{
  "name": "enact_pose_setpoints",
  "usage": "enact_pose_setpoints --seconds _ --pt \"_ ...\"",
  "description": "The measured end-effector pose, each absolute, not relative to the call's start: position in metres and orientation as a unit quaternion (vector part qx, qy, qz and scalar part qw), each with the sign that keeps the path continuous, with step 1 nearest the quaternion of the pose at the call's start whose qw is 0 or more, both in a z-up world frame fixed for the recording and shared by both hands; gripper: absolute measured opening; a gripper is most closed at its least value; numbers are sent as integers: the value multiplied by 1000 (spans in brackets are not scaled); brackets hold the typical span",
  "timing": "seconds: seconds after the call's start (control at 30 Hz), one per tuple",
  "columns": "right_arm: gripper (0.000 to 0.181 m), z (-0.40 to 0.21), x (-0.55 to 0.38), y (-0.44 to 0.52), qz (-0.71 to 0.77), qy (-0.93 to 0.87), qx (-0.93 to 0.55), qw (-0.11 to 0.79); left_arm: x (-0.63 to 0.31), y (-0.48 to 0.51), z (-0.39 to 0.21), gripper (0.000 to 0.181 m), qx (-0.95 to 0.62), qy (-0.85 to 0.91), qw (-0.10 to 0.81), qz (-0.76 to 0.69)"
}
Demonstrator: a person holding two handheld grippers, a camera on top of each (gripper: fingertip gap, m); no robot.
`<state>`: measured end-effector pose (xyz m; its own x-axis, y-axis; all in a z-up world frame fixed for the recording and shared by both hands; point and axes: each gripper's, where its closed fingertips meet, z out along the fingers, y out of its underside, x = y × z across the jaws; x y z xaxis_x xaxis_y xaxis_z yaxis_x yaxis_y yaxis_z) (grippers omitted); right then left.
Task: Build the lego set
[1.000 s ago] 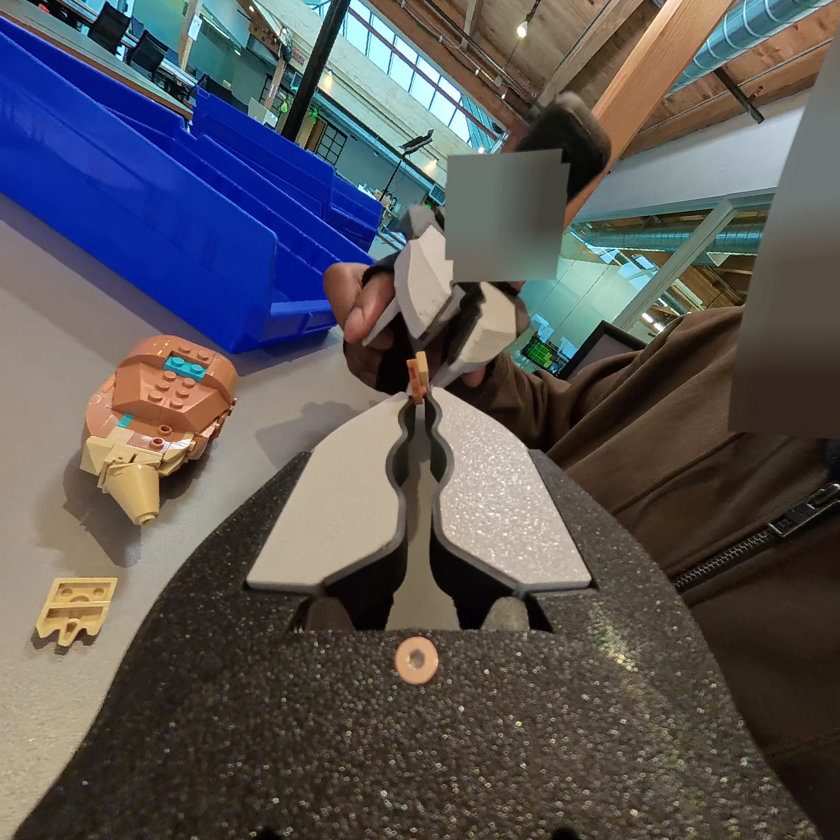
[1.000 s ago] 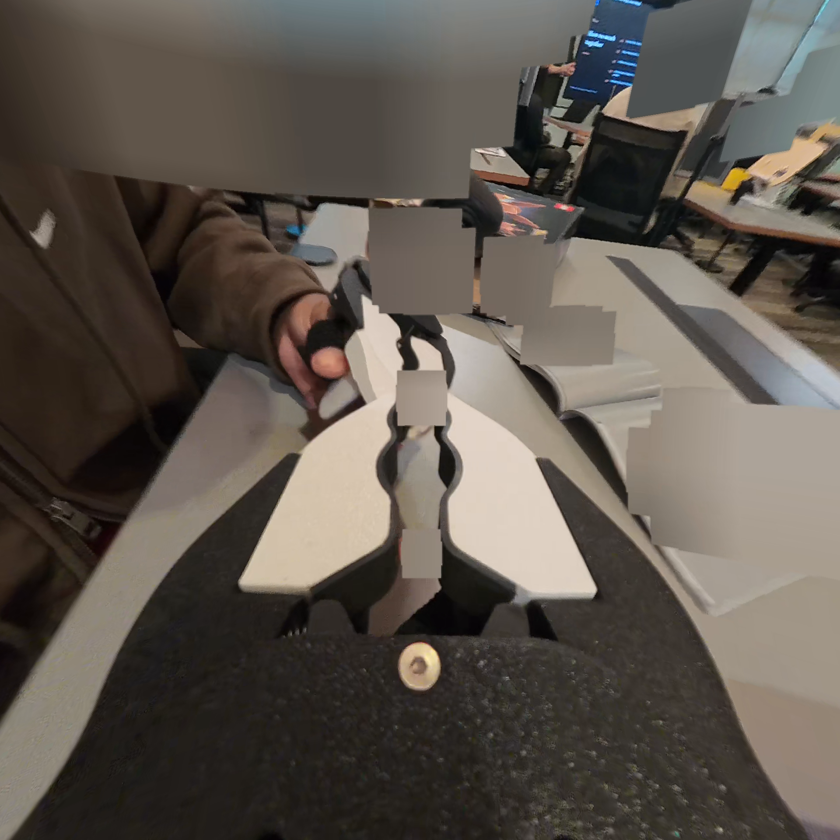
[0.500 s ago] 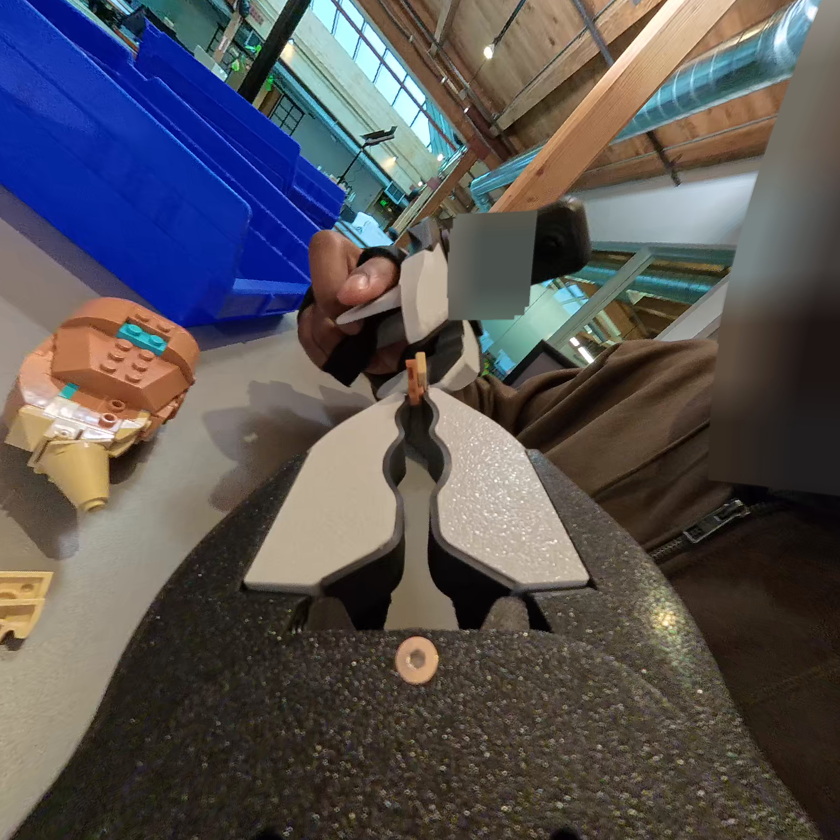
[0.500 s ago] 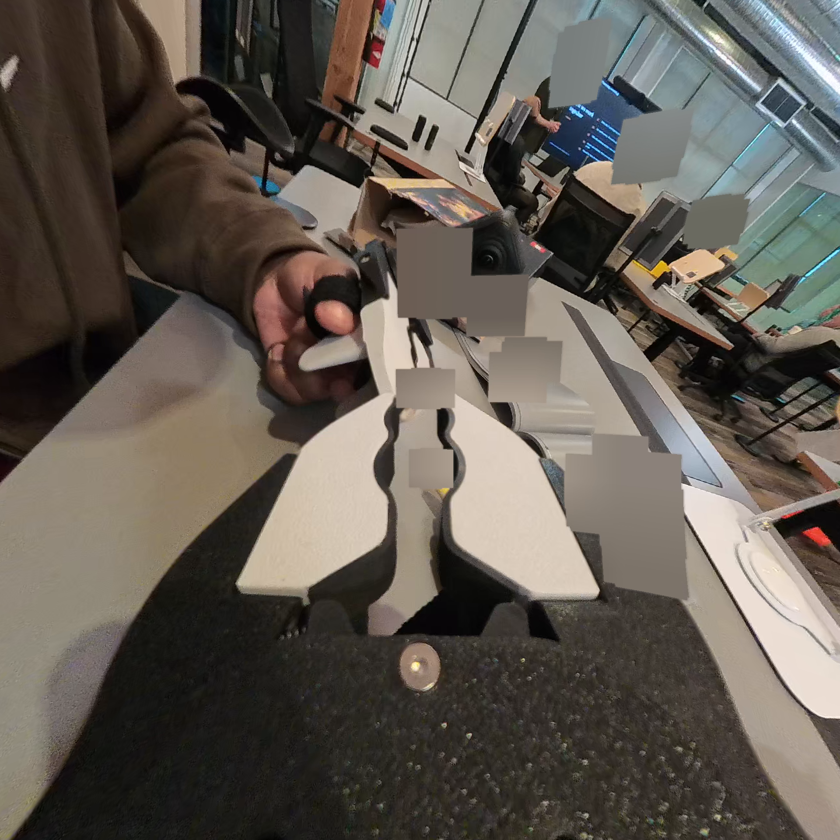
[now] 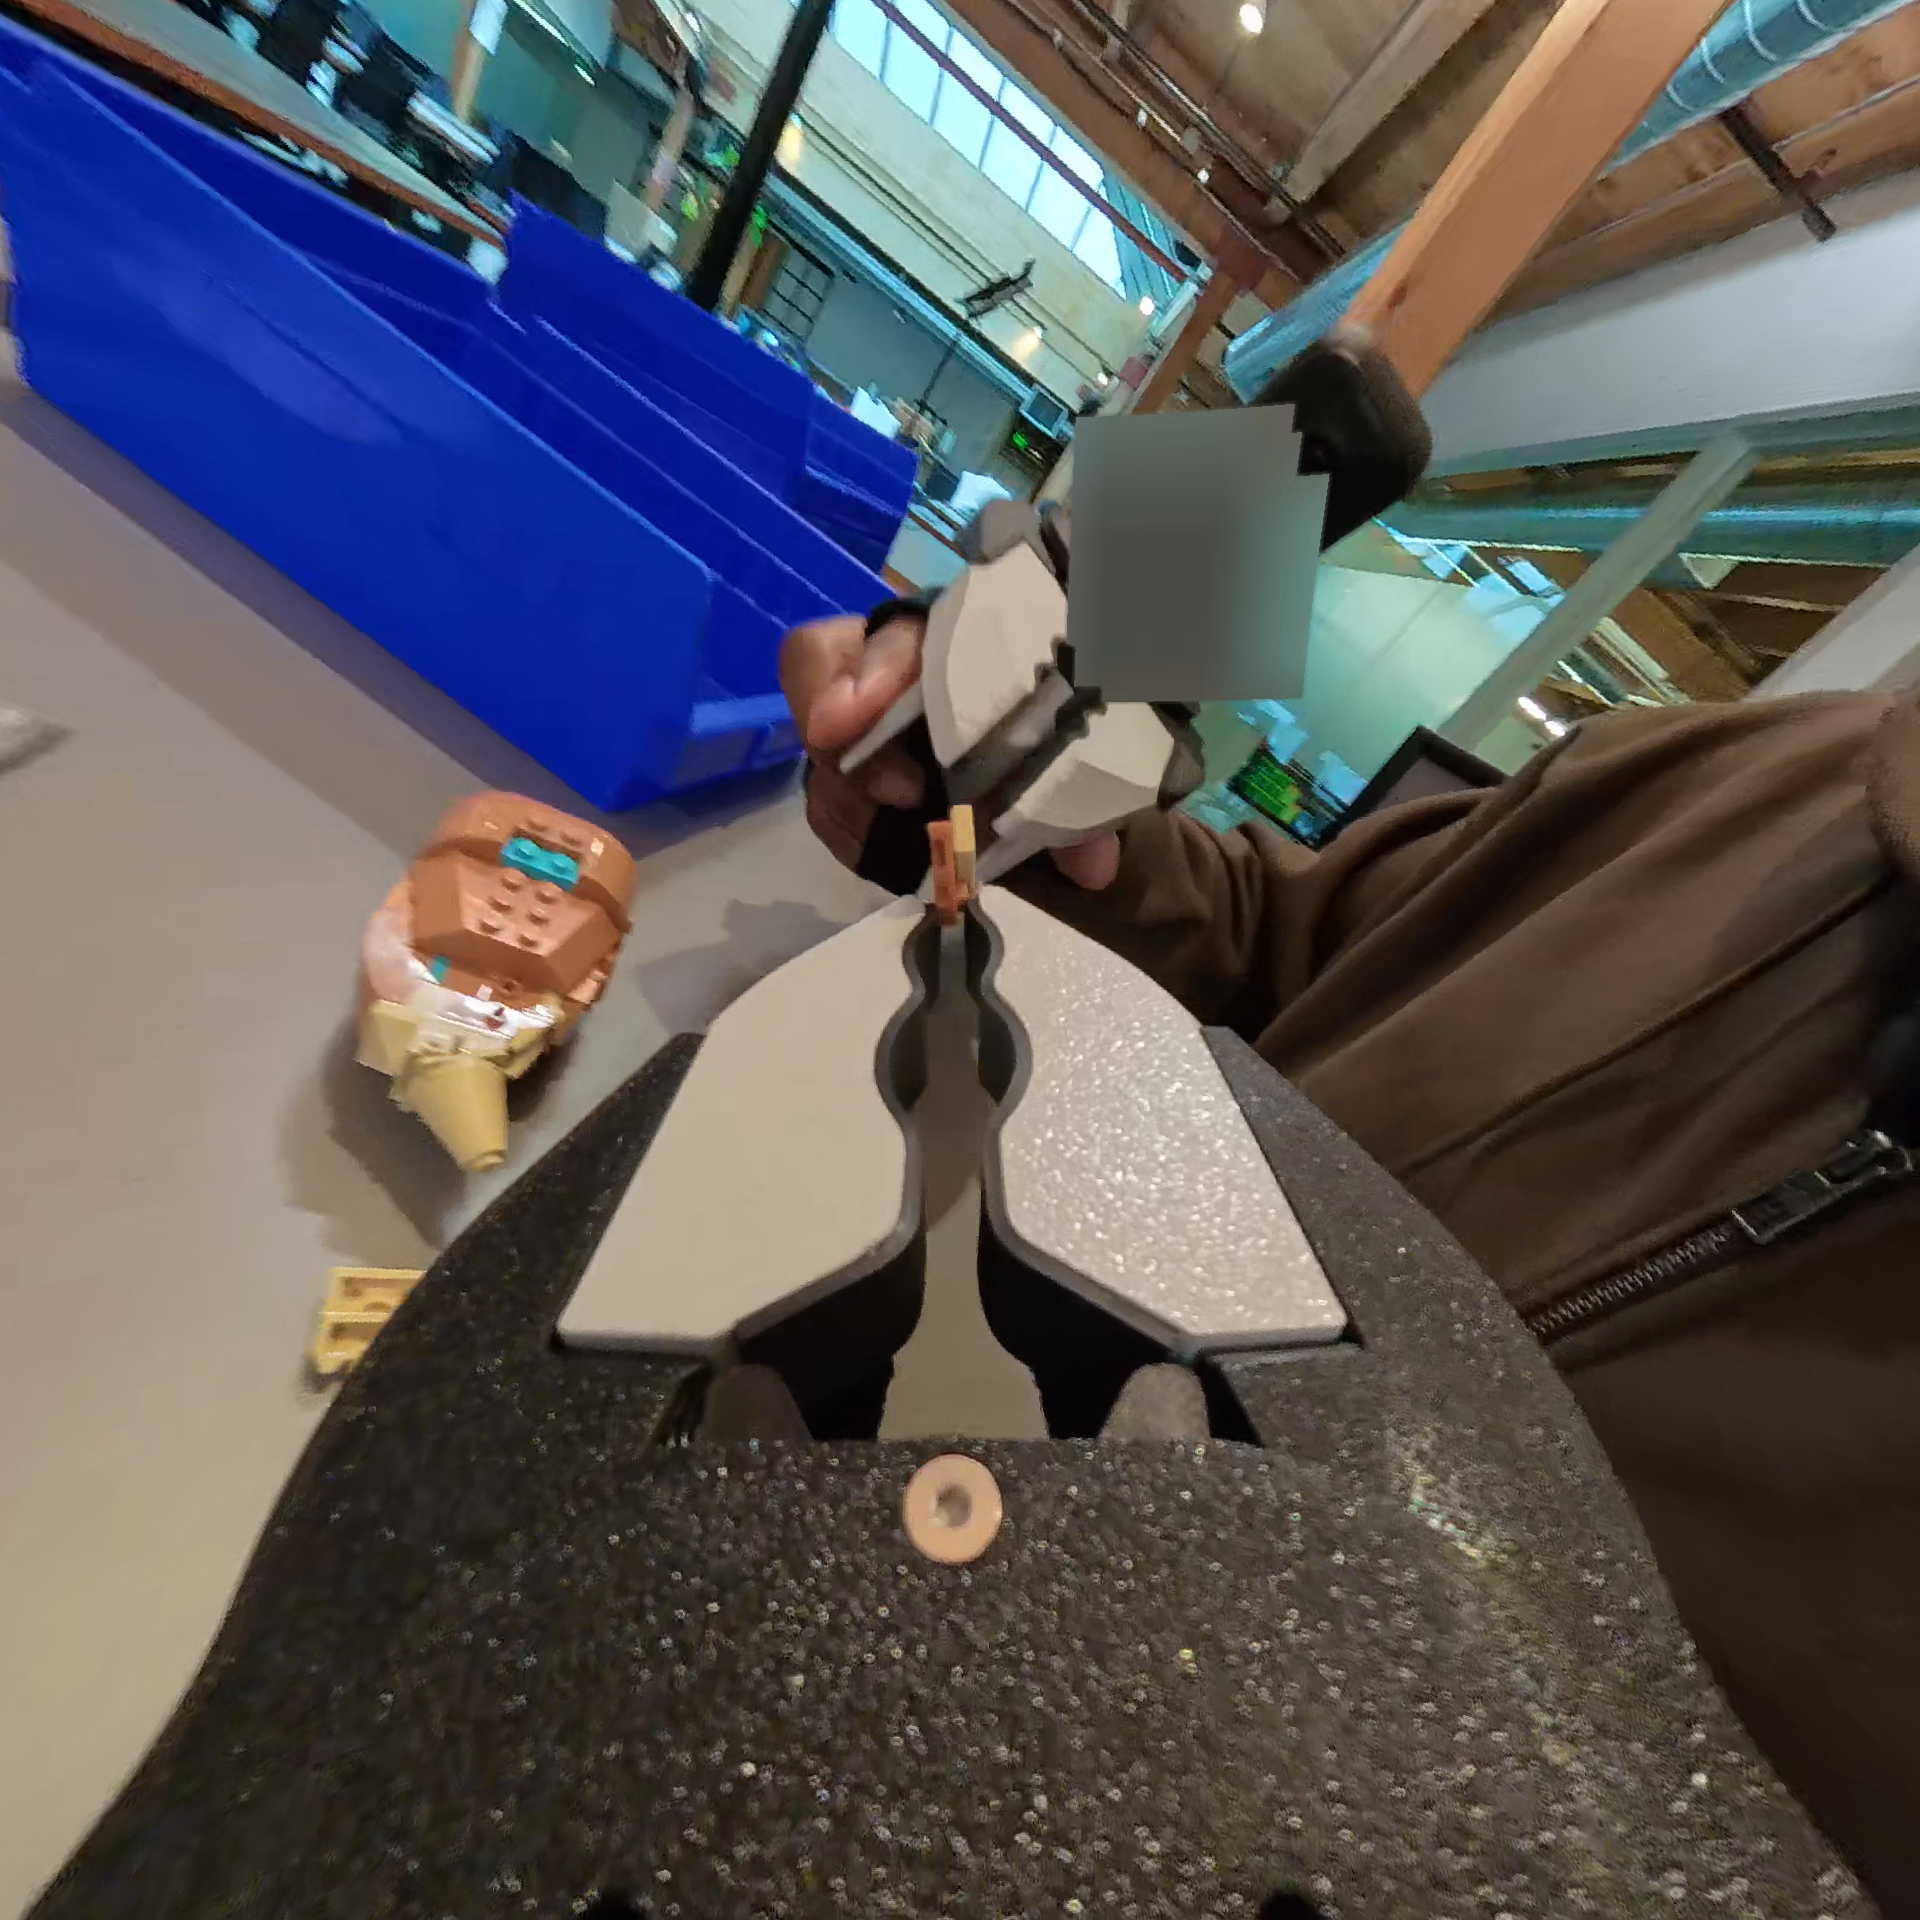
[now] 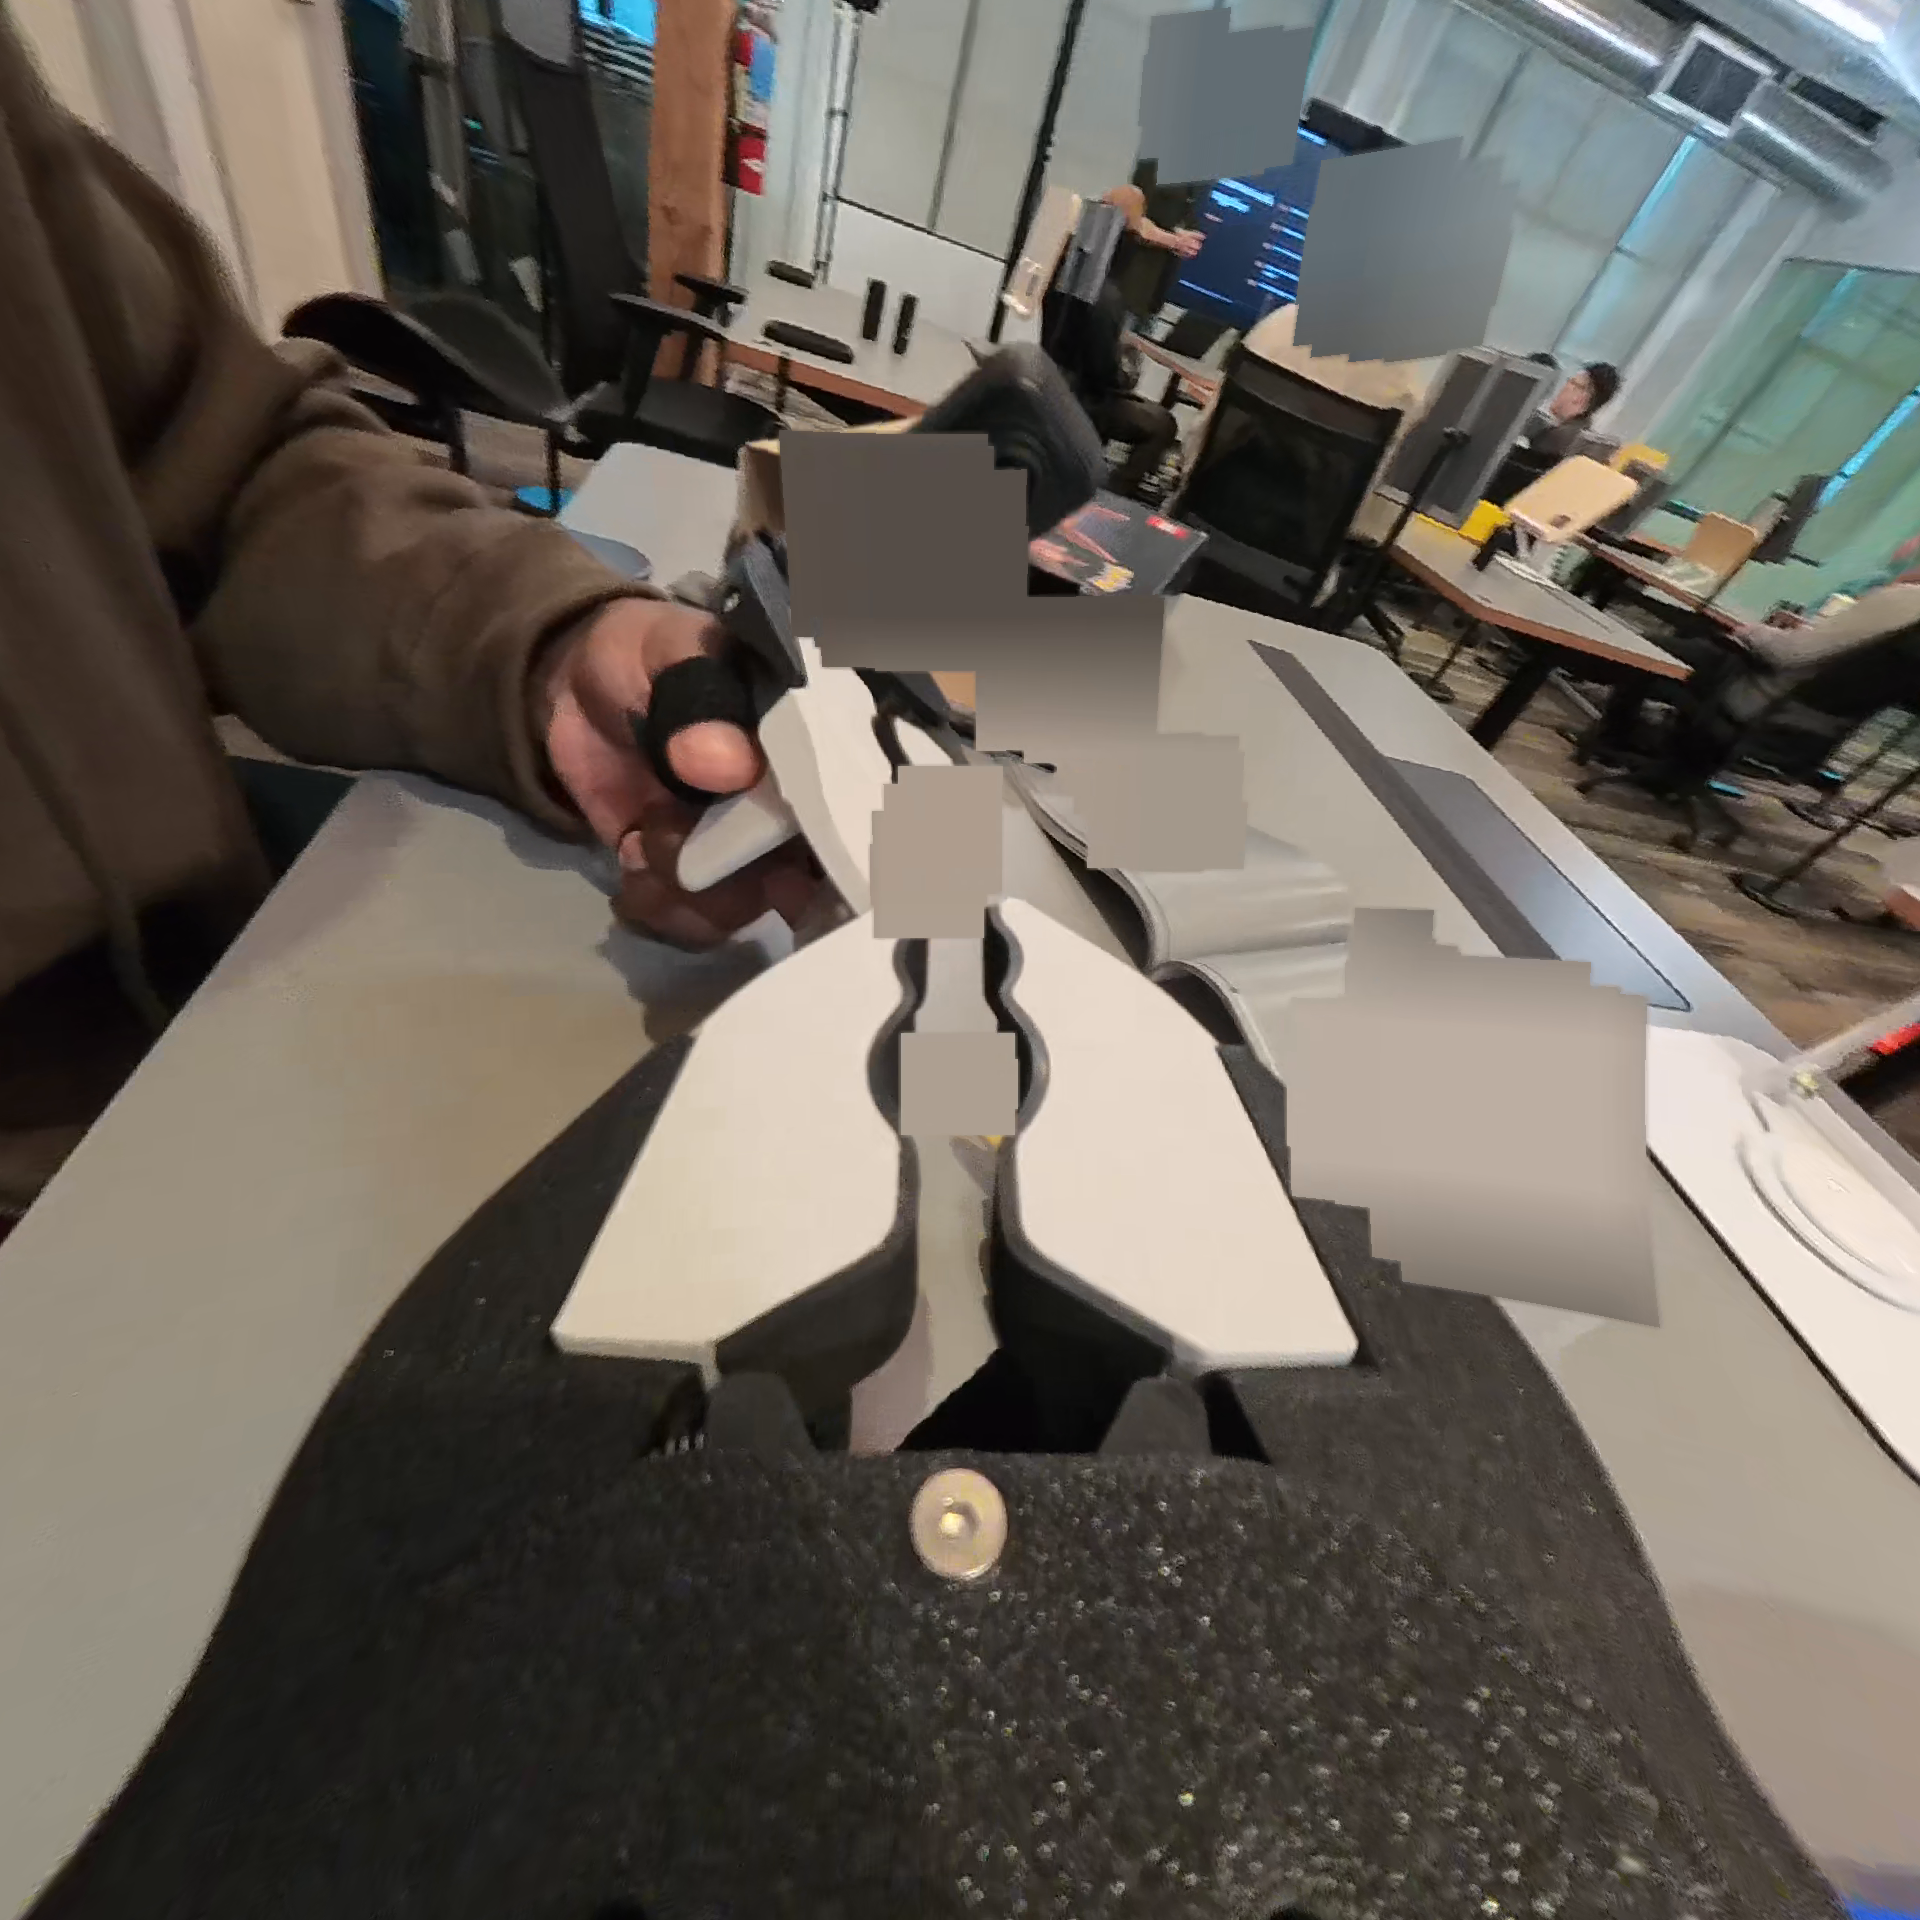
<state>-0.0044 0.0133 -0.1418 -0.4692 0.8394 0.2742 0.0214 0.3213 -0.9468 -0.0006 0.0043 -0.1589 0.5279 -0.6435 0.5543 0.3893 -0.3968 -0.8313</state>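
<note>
Pinching a small orange-and-tan piece point(image 5: 954, 864) in your left gripper point(image 5: 948, 906).
Your right gripper's point(image 6: 951, 925) tips are masked; cannot tell its grip.

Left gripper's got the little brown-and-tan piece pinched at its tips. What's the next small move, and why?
Probably ease the right gripper onto the small piece to press its two parts together. The left gripper holds it upright at its tips, off the table, and the right gripper's tips sit right against it. The brown model lies apart on the table.
</note>
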Motion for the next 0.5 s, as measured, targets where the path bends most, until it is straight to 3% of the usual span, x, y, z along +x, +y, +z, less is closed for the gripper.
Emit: enact_pose_setpoints --seconds 0.33,0.5 --pt "11 -125 -43 45 512 -603 -429 437 -65 51 -89 4 -632 39 654 -414" --pt "0 -121 -53 76 493 -554 -452 497 -64 67 -117 4 -639 78 677 -357"
